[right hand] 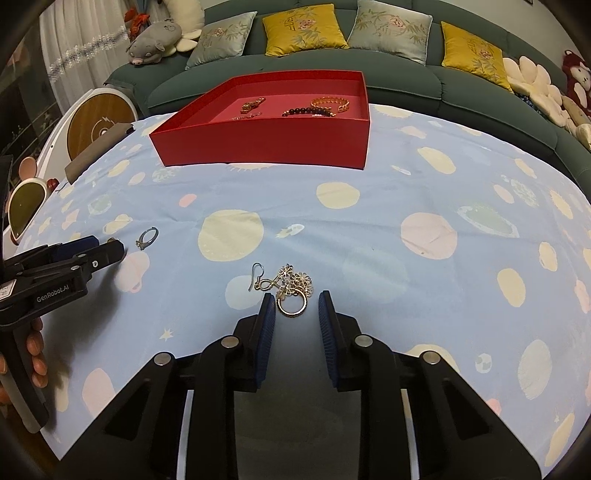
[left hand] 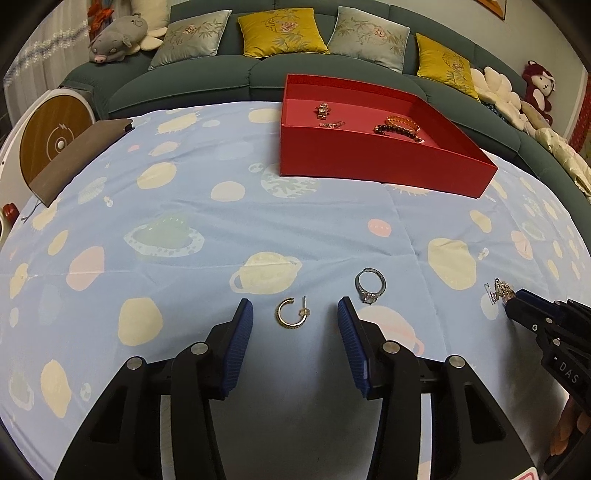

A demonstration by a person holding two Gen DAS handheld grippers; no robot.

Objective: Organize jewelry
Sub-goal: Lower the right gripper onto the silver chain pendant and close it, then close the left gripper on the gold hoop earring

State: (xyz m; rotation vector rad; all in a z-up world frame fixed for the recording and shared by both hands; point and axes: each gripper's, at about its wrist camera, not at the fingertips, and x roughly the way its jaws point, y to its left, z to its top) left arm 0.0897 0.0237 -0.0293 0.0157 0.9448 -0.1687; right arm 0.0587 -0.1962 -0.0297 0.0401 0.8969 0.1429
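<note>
My left gripper [left hand: 294, 312] is open, low over the cloth, with a gold hoop earring [left hand: 291, 312] lying between its fingers. A silver ring [left hand: 370, 285] lies just beyond its right finger; it also shows in the right wrist view [right hand: 147, 237]. My right gripper [right hand: 296, 303] is open around a gold ring [right hand: 292, 305] at the near end of a flower drop earring [right hand: 284, 282]. The red box [left hand: 376, 162] [right hand: 258, 146] stands farther back, holding bracelets [left hand: 400, 127] [right hand: 321, 105] and small gold pieces [left hand: 322, 110].
The table is covered by a blue planet-print cloth [left hand: 184, 206]. A brown pouch [left hand: 79, 155] lies at its left edge beside a round white device [left hand: 51, 136]. A green sofa with cushions [left hand: 280, 29] runs behind the table. Sunglasses [right hand: 26, 206] sit at the left.
</note>
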